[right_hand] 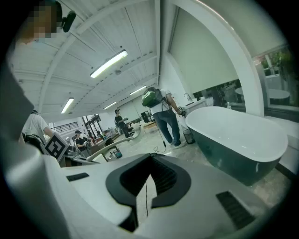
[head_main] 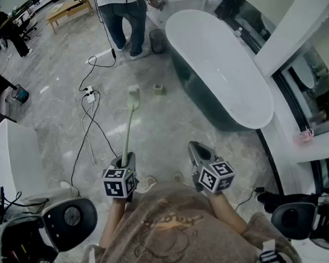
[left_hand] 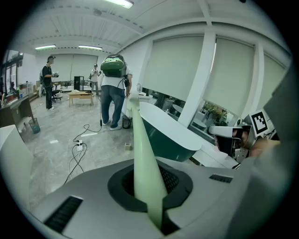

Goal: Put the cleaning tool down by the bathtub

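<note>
In the head view, the left tool [head_main: 125,159] is seen at lower centre, pinching the pale green handle of the cleaning brush [head_main: 128,128]; the brush head is stretched toward the upper middle, over the floor [head_main: 164,133], left of the bathtub [head_main: 222,68] and apart from it; the right tool [head_main: 197,149] is held at lower centre-right.

In the left gripper view, the jaws are pressed on the handle, which runs up the frame's centre; the bathtub is seen to its right.

In the right gripper view, the jaws are pressed together with nothing held; the bathtub fills the right.
</note>
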Demonstrator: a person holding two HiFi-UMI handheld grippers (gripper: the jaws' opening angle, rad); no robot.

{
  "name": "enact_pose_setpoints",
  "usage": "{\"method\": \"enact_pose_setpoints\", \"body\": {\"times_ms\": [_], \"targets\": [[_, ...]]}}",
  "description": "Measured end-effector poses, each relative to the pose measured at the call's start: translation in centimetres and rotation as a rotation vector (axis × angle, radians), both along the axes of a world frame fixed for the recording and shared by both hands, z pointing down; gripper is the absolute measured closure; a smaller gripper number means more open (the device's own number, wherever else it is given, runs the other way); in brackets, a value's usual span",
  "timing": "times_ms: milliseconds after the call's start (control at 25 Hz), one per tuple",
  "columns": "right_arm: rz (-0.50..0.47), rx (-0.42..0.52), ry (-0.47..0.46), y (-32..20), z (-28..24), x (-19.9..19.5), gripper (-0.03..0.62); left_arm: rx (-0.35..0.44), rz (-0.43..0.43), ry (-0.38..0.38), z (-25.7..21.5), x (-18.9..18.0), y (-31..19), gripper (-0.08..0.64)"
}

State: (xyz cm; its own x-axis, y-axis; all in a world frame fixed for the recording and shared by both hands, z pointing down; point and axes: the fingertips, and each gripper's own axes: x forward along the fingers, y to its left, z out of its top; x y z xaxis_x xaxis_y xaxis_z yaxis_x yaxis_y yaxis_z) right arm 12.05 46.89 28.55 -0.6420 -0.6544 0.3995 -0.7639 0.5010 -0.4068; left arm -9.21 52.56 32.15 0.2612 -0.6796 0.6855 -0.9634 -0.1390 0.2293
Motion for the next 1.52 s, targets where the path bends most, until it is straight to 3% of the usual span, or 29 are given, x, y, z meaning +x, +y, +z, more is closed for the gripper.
{"method": "enact_pose_setpoints", "body": {"times_ms": [240, 520, 800, 1520], "targets": [[0.006, 0.015, -0.004, -0.9, 0.4, -0.2, 0.594, 0.002, 0.013, 0.003, 0.6, -0.1, -1.0, 0.56], [0.022, 0.035, -0.084, -0.5, 0.0, -3.8, 0.594, 0.009, 0.068, 0.007, 1.8, -2.1, -0.8, 0.56], [0.011, 0.04, -0.084, -0.2, 1.1, -5.7, 0.594, 0.009, 0.089, 0.015, 3.5, -3.0, -0.9, 0.561], [0.005, 0.033, -0.11, -9.9, 3.3, -7.4, 0.594, -0.003, 0.102, 0.016, 5.6, -3.5, -10.9, 0.56]]}}
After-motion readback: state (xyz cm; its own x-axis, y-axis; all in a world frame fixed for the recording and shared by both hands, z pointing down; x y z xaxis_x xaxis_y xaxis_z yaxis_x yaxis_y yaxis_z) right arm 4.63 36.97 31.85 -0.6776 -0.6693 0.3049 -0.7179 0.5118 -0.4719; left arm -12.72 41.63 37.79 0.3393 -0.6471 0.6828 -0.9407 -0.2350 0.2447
